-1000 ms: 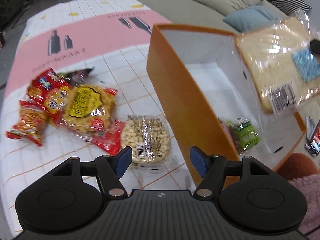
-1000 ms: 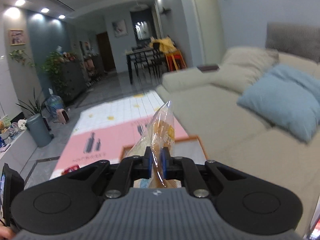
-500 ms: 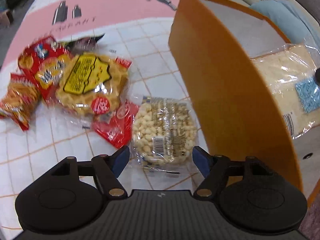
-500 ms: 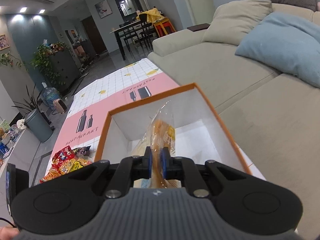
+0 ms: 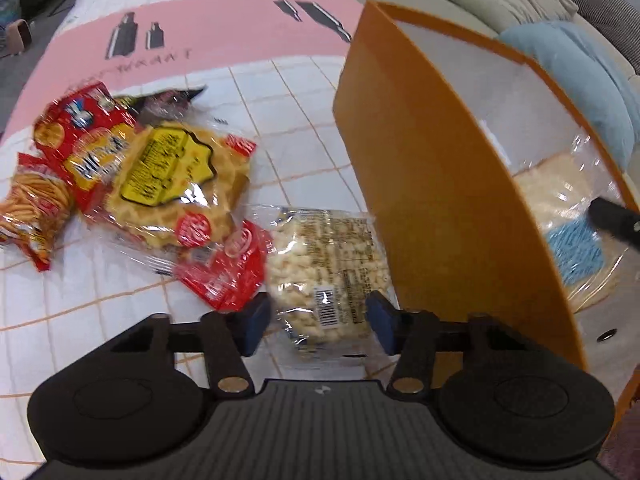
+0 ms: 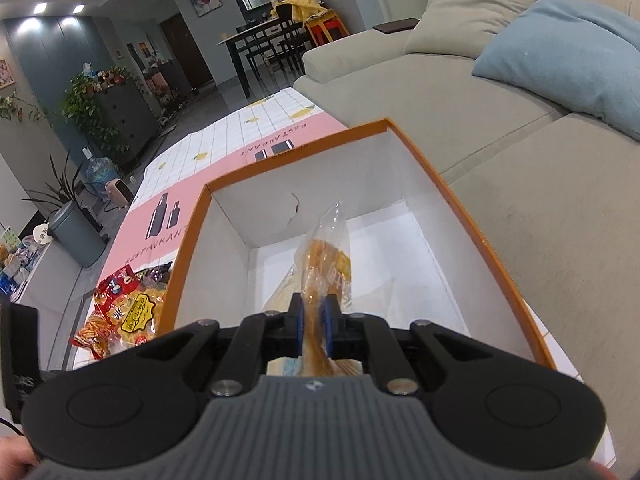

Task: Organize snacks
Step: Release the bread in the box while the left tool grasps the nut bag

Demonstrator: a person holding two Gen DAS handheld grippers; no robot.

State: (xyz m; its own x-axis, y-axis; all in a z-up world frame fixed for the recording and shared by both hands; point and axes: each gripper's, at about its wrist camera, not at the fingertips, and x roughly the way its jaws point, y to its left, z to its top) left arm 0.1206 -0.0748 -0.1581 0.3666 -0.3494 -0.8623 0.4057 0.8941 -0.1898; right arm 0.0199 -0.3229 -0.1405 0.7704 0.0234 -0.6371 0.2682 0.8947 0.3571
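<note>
the left gripper (image 5: 316,322) hangs steeply over the worktop (image 5: 304,96) with its jaws closing. the puff bag (image 5: 328,268) lies flat between the blue pads, its near end and barcode in the gap, and the pads do not look pressed on it yet. its long axis runs away from the gripper, so the pads meet its two long edges. this is the nearer hand for that bag; the right one is busy over the box (image 5: 432,184).

the right gripper (image 6: 313,326) is clamped tight on the clear wrapper of a bread pack (image 6: 326,268), which hangs inside the box just above its white floor. from the left view the same pack shows through the box's open top.

close to the puff bag's left edge lies a red pack (image 5: 224,268), partly under a yellow waffle pack (image 5: 172,176), with more red bags (image 5: 76,136) beyond. the left pad sits just beside that red pack and may snag its film. the orange box wall stands just right of the right pad, leaving little room on that side.
</note>
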